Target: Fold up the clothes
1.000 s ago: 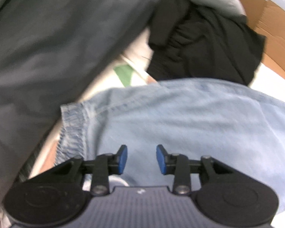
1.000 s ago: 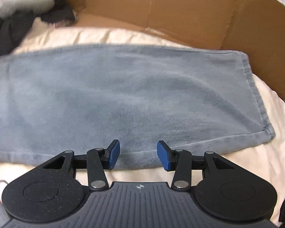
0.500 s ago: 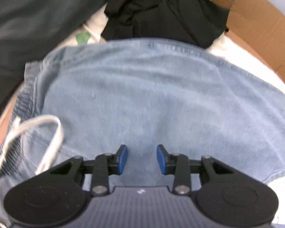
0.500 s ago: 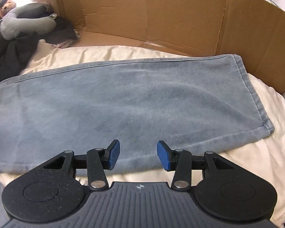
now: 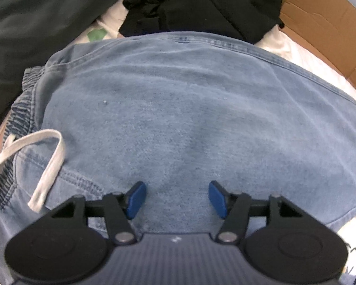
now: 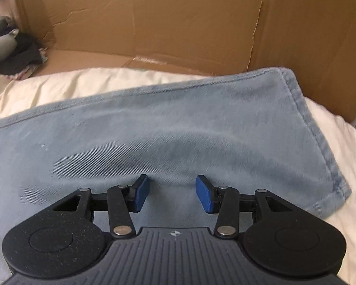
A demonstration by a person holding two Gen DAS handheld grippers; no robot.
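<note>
Flat on a cream sheet (image 6: 87, 83), light blue denim trousers (image 5: 201, 118), spread lengthwise under both sets of tongs. Over the waist end, left tongs (image 5: 176, 199), pointed steeply down, blue pads apart with bare denim showing between them, nothing gripped; jaws just been opening wider. Beside them, at the gathered elastic waistband (image 5: 23, 109), a white drawstring (image 5: 47, 163) looped loosely across the denim. Beyond the waist, touching its far seam, a crumpled black garment (image 5: 201, 4); to the left, a large dark grey cloth (image 5: 35, 23). Over the leg end, right tongs (image 6: 172, 193), likewise parted and empty, hovering close above the cloth, contact with it impossible to tell. Hemmed leg opening (image 6: 320, 142) off to the right, lying on the sheet. Behind the trousers, brown cardboard walls (image 6: 178, 19), creased and standing upright; in the far left corner, a small heap of dark clothing (image 6: 19, 59).
</note>
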